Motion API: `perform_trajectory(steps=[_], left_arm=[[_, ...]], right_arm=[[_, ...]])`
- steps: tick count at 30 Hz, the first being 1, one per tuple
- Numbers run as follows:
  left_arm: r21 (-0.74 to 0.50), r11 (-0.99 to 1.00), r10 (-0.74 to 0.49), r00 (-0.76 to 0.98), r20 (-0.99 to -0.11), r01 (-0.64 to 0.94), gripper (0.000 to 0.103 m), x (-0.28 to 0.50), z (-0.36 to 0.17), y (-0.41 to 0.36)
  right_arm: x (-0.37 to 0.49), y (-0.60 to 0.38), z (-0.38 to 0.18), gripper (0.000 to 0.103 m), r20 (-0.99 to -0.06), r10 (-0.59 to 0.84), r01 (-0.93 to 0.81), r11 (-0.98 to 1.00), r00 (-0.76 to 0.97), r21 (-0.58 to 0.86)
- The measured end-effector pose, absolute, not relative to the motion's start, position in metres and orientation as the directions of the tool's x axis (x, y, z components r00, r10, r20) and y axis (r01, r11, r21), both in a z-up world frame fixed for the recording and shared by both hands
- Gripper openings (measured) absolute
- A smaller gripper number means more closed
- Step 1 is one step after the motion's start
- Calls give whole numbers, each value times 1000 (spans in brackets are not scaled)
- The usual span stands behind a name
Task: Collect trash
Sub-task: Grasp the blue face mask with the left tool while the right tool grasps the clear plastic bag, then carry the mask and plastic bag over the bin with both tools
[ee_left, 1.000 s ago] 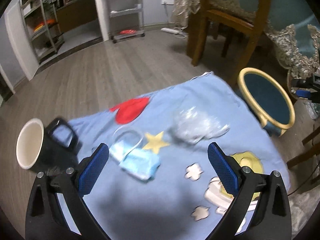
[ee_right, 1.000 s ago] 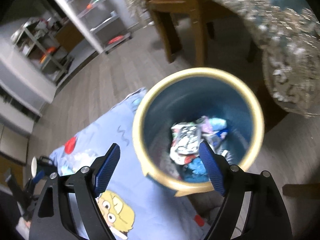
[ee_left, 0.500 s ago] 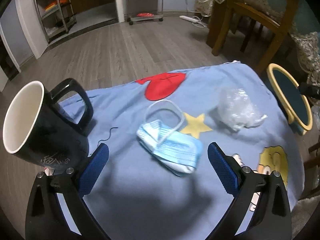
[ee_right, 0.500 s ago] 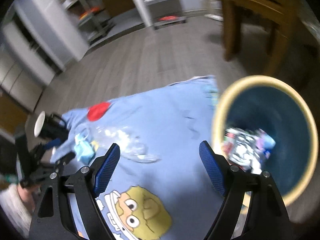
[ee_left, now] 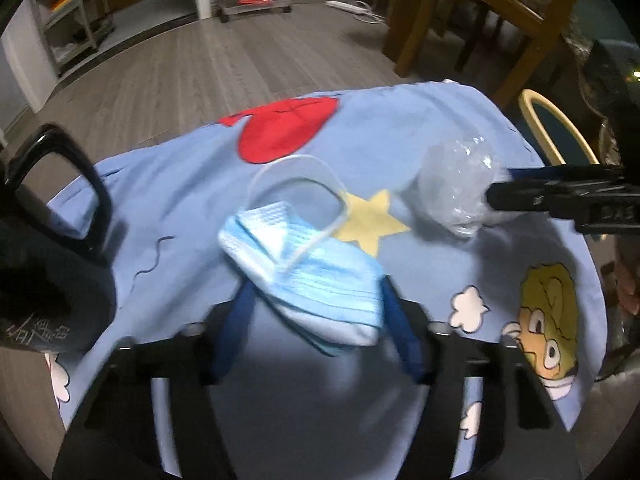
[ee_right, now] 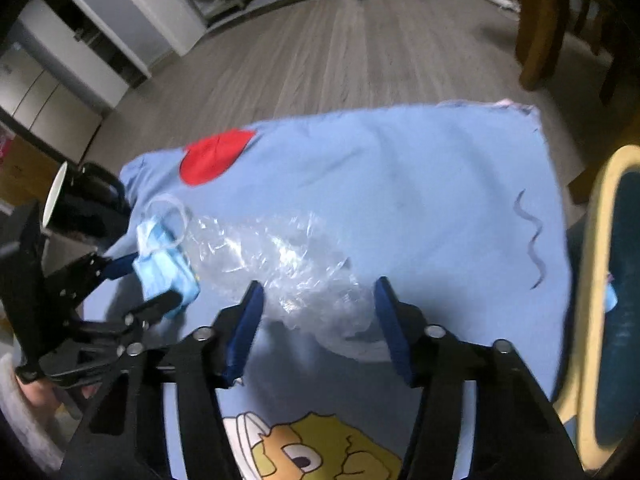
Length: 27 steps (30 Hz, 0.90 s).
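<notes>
Blue-padded and spread apart, the left gripper [ee_left: 316, 300] straddled the crumpled blue face mask [ee_left: 308, 272] near the middle of the cartoon-printed blue cloth [ee_left: 420, 120], pads beside the mask, whether touching it I could not tell; the right gripper [ee_right: 318, 320], likewise parted, bracketed the clear plastic wrap [ee_right: 288, 264] just beside the mask. A black mug [ee_right: 84, 208] stood at the cloth's left edge; the yellow-rimmed blue bin [ee_right: 608, 280] sat just off its right edge.
</notes>
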<state>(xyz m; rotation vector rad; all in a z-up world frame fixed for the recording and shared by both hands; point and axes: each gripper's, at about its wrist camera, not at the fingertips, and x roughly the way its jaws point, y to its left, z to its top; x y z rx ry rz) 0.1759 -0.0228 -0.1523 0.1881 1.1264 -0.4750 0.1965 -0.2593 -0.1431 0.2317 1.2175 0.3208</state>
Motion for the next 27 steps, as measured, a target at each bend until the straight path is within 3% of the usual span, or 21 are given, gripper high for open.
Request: perform_trajectory(steps=[3, 6, 13, 20, 27], left_arm=[[-87, 875, -274, 338, -900, 477, 33, 174, -149, -28], [-79, 869, -272, 337, -902, 489, 27, 171, -143, -31], [-57, 826, -321, 385, -865, 561, 26, 151, -96, -55], [-59, 724, -439, 393, -808, 688, 26, 121, -47, -122], [-113, 617, -532, 306, -789, 779, 26, 108, -30, -213]], right_arm=[[193, -258, -142, 29, -869, 403, -119, 915, 288, 385], [187, -259, -135, 25, -862, 417, -128, 909, 287, 397], [168, -289, -72, 25, -821, 427, -85, 900, 378, 429], [104, -402, 8, 25, -798, 229, 128, 926, 557, 355], [77, -501, -25, 25, -808, 104, 393, 833, 580, 390]])
